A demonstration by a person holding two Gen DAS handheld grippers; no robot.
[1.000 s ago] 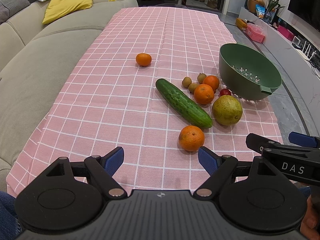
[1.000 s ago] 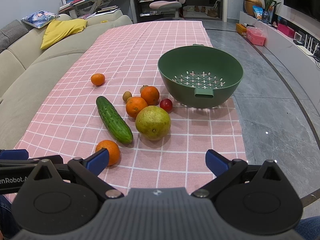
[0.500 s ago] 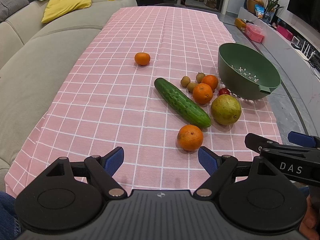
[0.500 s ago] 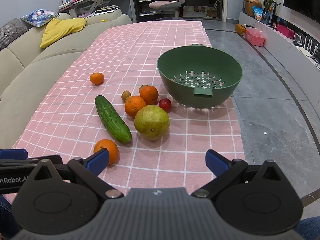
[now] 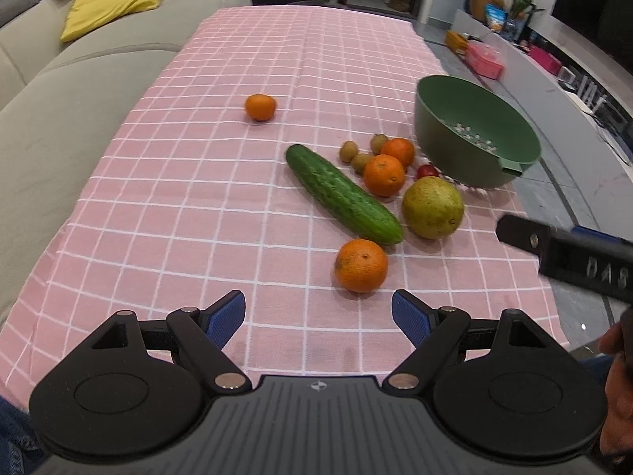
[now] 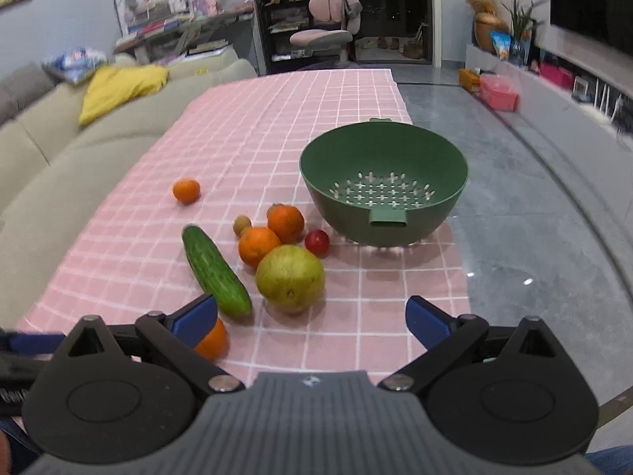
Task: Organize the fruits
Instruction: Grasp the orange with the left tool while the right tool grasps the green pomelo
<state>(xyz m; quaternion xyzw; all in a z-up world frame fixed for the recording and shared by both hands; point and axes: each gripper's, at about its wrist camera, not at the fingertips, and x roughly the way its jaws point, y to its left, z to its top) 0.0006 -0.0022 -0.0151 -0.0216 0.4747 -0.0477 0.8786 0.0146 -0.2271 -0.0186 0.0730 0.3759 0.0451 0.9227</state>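
Note:
On the pink checked cloth lie a cucumber (image 5: 342, 194), a big yellow-green pear-like fruit (image 5: 432, 207), a near orange (image 5: 361, 265), two more oranges (image 5: 383, 175), a small red fruit (image 5: 427, 171), small brown fruits (image 5: 349, 151) and a lone mandarin (image 5: 260, 107). An empty green colander bowl (image 6: 383, 182) stands right of them. My left gripper (image 5: 318, 316) is open, just short of the near orange. My right gripper (image 6: 310, 316) is open, just short of the big fruit (image 6: 290, 279). Its finger hides part of the near orange (image 6: 213, 341).
A beige sofa (image 5: 43, 126) runs along the table's left side, with a yellow cushion (image 5: 107, 2). The table's glass edge and grey floor (image 6: 534, 217) lie to the right. The right gripper's arm (image 5: 569, 253) shows at the right of the left wrist view.
Both grippers have moved forward toward the fruits. The right one has advanced and tilted up, so the big fruit and bowl look nearer. No fruit has moved. Both stay open.

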